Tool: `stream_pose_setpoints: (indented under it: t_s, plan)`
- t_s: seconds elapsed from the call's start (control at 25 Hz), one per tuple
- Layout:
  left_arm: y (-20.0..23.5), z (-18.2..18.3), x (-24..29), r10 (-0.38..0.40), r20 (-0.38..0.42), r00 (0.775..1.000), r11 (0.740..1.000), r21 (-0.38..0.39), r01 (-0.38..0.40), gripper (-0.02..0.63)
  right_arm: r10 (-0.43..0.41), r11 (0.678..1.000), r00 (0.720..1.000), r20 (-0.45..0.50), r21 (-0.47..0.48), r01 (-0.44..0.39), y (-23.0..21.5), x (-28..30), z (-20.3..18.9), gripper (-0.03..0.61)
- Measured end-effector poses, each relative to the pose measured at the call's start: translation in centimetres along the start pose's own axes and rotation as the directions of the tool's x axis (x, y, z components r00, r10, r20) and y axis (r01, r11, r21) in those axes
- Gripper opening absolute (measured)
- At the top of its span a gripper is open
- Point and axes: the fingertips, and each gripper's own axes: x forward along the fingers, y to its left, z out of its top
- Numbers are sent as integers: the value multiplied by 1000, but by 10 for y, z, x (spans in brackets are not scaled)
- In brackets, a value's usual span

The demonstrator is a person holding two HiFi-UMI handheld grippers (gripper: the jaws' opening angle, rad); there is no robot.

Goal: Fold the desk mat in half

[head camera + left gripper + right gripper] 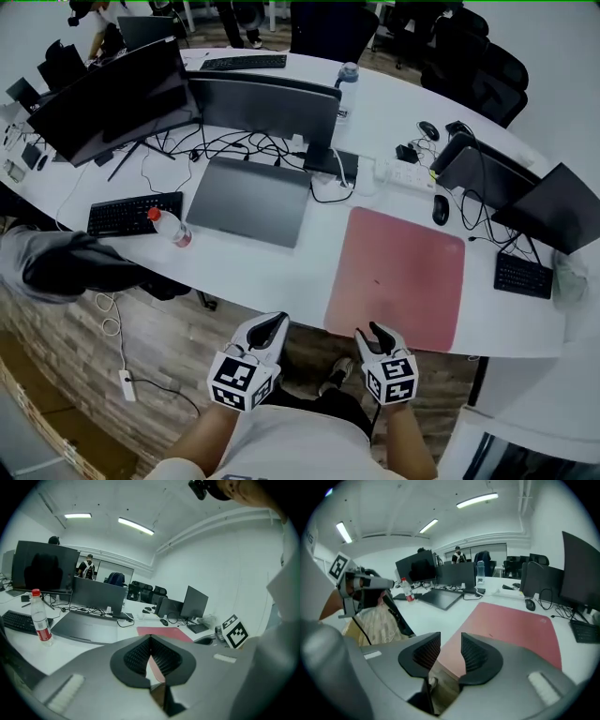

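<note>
A pink desk mat [398, 277] lies flat and unfolded on the white desk [272, 272], its near edge along the desk's front edge. In the head view both grippers hang just in front of that edge, below the desk top. My left gripper [275, 325] is to the left of the mat's near left corner; its jaws meet at the tips [150, 639] with nothing held. My right gripper [377, 334] is at the mat's near edge, open [451, 641], with nothing between its pads. Through its gap I see the mat [511, 625] and its near left corner.
A grey slab like a closed laptop [248, 199] lies left of the mat, with a red-labelled bottle [171, 227] and a keyboard [134, 214] further left. Monitors [267, 108], cables and a power strip [403, 174] stand behind. A mouse [441, 209] and a small keyboard [522, 275] are to the right.
</note>
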Motion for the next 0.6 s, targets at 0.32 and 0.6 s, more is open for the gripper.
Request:
stream_pose_setpoints:
  t_s: [0.32,0.6]
  plan:
    - [-6,-23,-20,112,-19,994,993,-46,-113,2,93,969,973,-210,-205,-137,30,50,-50,163]
    - [8,-32,-38,165,-22,986,984,-59,-166,3,28,877,934,-355,-439,-193,51,93,-93,148]
